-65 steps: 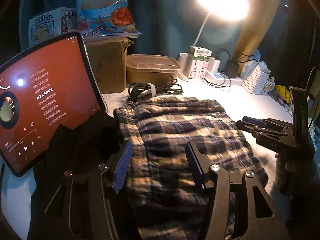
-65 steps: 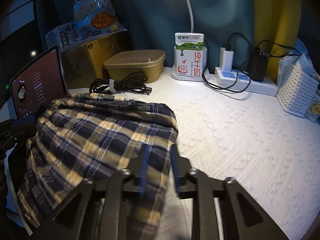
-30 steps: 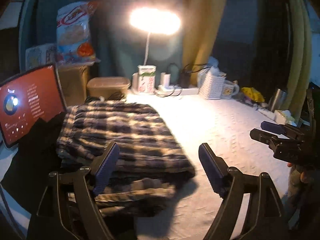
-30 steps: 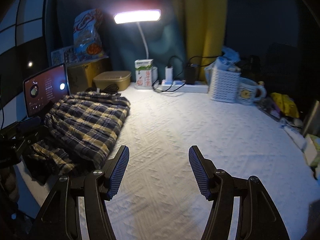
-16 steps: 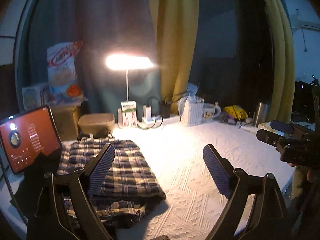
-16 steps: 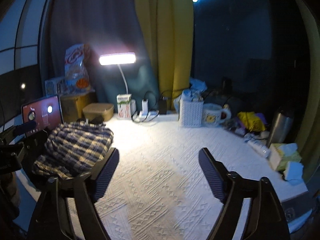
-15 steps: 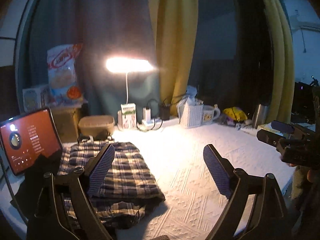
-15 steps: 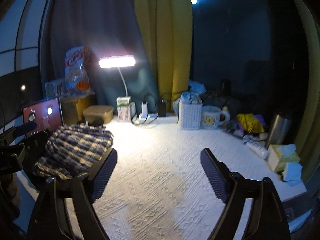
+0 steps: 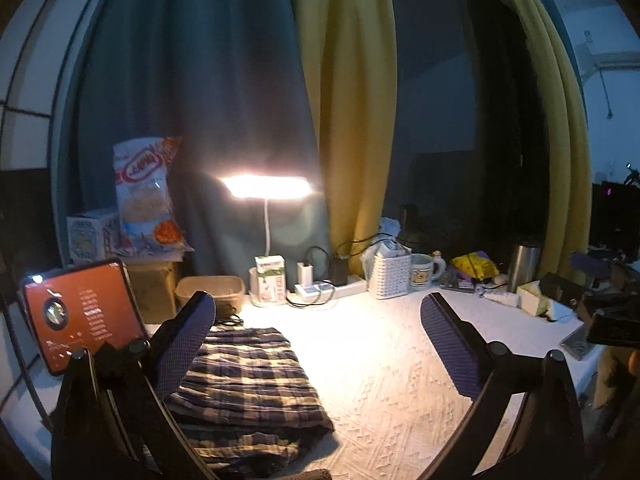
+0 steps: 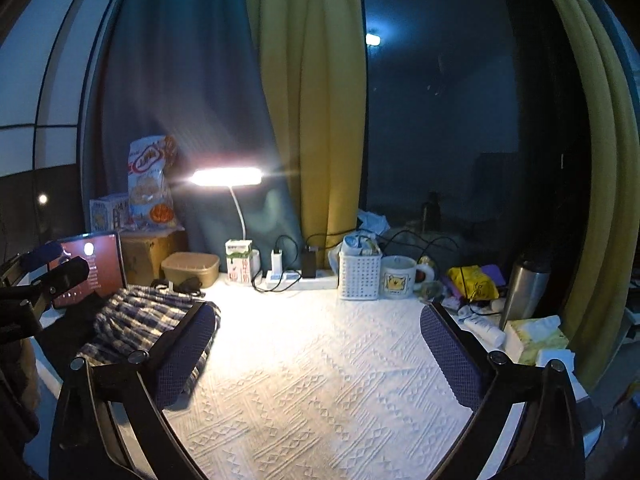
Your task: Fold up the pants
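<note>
The plaid pants [image 9: 248, 384] lie folded in a layered stack at the left end of the table [image 9: 392, 364], which is covered with a white textured cloth. The left gripper [image 9: 320, 344] is raised well above the table with its jaws spread wide and nothing between them; the right gripper [image 10: 316, 348] is likewise held high, jaws wide and empty, clear of the pants. Just left of the pants a tablet [image 9: 82, 312] with a red screen stands propped up. Behind the pants sit a tan plastic container [image 9: 210, 290] and what looks like a coil of dark cable, dim in this light. A lit desk lamp [image 9: 266, 188] shines over a milk carton [image 9: 271, 278], a power strip [image 9: 332, 286], a white basket [image 9: 390, 276] and a mug [image 9: 424, 274].
</note>
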